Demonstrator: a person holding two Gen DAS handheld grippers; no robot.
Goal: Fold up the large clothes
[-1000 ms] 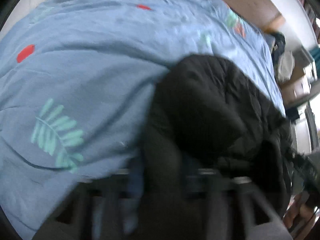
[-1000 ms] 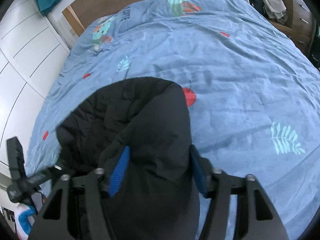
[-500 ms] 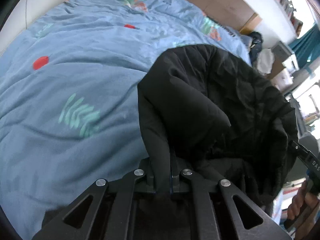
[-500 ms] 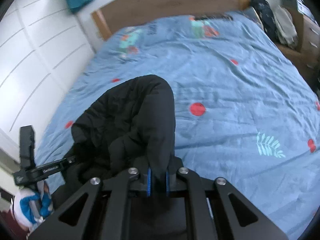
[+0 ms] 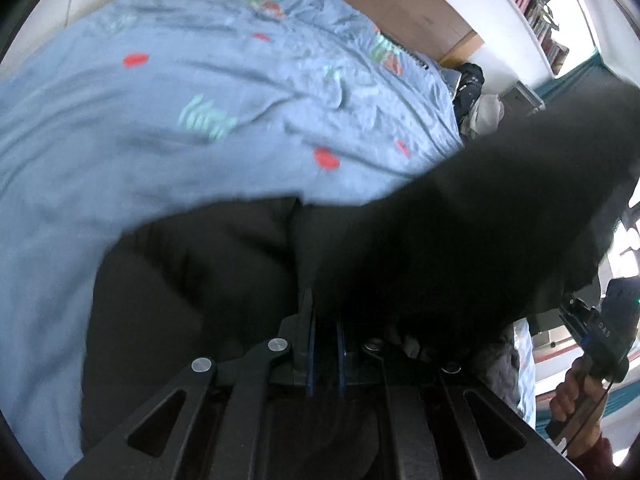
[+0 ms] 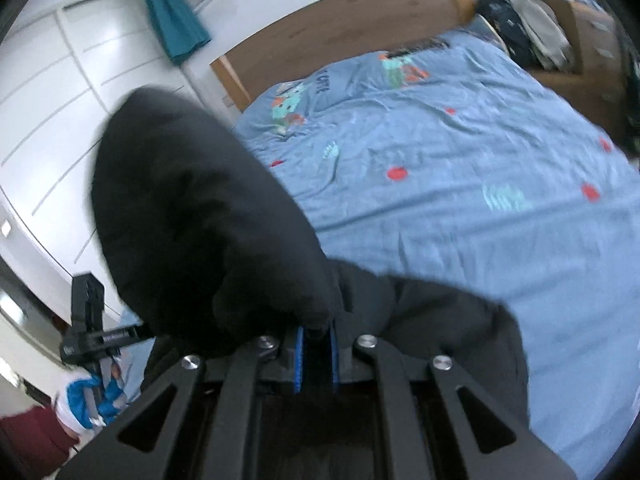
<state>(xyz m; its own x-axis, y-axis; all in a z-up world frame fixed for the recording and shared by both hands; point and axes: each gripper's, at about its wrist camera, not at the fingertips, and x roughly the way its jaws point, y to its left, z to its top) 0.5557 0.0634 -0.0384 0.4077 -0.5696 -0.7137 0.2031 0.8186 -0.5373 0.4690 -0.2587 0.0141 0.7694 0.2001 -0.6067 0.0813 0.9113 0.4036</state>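
A black padded jacket (image 5: 460, 236) hangs lifted above a bed with a blue patterned cover (image 5: 160, 112). My left gripper (image 5: 324, 344) is shut on a fold of the jacket, blue pads nearly together. My right gripper (image 6: 316, 348) is shut on another fold of the jacket (image 6: 192, 220), which bulges up to the left in the right wrist view. The right gripper and hand show at the right edge of the left wrist view (image 5: 592, 344); the left gripper and gloved hand show at the lower left of the right wrist view (image 6: 92, 332). The jacket blurs with motion.
A wooden headboard (image 6: 340, 36) stands at the far end of the bed (image 6: 480, 168). White wardrobe doors (image 6: 52, 92) line the left side. A wooden nightstand with piled clothes (image 6: 540, 36) is at the far right. A teal curtain (image 6: 172, 12) hangs by the headboard.
Both grippers closed on the jacket and raised it off the bed. The jacket now hangs higher and stretched between them, and more of the headboard and walls is in view.
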